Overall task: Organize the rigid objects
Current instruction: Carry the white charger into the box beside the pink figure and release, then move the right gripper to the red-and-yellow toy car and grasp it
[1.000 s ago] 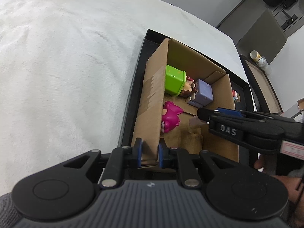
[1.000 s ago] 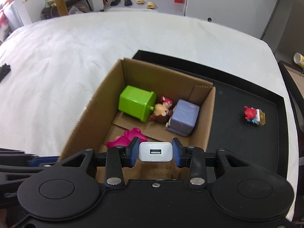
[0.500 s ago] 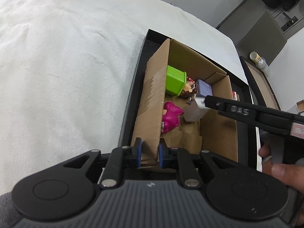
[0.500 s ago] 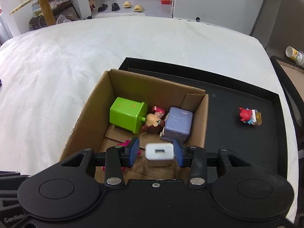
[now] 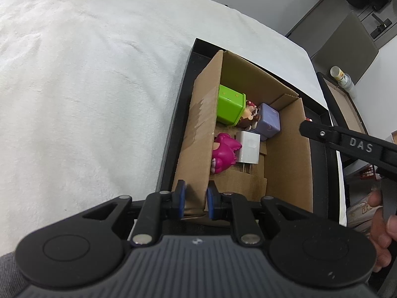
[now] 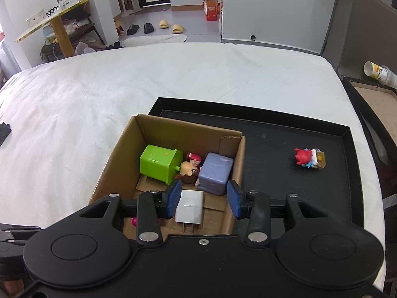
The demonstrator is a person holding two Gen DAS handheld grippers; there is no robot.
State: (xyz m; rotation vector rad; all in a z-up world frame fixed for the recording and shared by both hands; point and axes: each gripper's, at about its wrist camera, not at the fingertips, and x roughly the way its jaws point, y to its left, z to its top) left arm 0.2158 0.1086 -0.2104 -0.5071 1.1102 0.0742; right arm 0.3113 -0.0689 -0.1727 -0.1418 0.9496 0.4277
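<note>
A cardboard box (image 6: 188,130) stands on a black tray (image 6: 285,134). Inside it lie a green cube toy (image 6: 160,164), a small figurine (image 6: 189,168), a purple cube (image 6: 215,172), a pink toy (image 5: 223,152) and a white charger (image 6: 189,207), which also shows in the left wrist view (image 5: 248,149). My left gripper (image 5: 194,199) is shut on the box's near left wall (image 5: 198,136). My right gripper (image 6: 203,200) is open and empty above the box, with the charger lying below it. A red figurine (image 6: 307,157) lies on the tray to the right of the box.
The tray sits on a white cloth-covered table (image 6: 124,74). A second tray with a brown floor (image 6: 379,109) and a can (image 6: 378,72) are at the far right. A small black object (image 6: 3,132) lies at the table's left edge.
My right gripper opened and let go of the white charger, which dropped into the box beside the pink toy. The right gripper then rose and drew back. The left gripper kept its hold.
</note>
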